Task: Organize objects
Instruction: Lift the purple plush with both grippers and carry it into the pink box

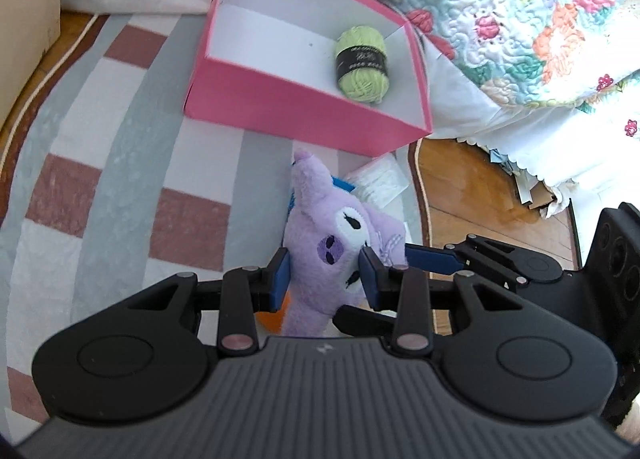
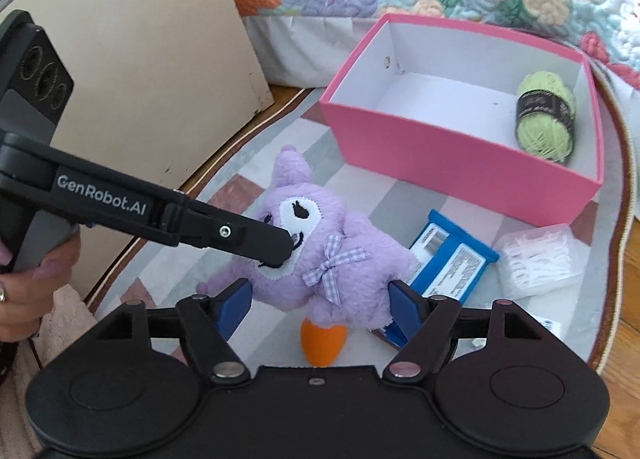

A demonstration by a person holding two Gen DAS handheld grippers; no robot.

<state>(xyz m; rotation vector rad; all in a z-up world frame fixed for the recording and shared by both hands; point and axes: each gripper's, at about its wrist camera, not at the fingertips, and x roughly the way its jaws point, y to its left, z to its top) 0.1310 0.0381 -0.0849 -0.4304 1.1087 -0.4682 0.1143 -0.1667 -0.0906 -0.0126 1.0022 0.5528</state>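
Left view, toy: my left claw [image 1: 325, 274] pinches the purple plush toy [image 1: 320, 235] by its face, and it points down at the rug [image 1: 100, 163].
Left view, box: the pink box [image 1: 296, 107] sits past the toy.
Right view, toy: the toy [image 2: 320, 259] sits between my right claw's [image 2: 320, 297] blue pads, which I see wide open and not pressing.
Right view, hand: a hand [image 2: 28, 291] holds the left claw's handle.

Your left gripper [image 1: 326, 275] is clamped on the purple plush toy [image 1: 320, 243], angled downward. Your right gripper [image 2: 318, 301] also tilts down, its blue pads [image 2: 236, 295] spread either side of the toy's body, not pressing it.
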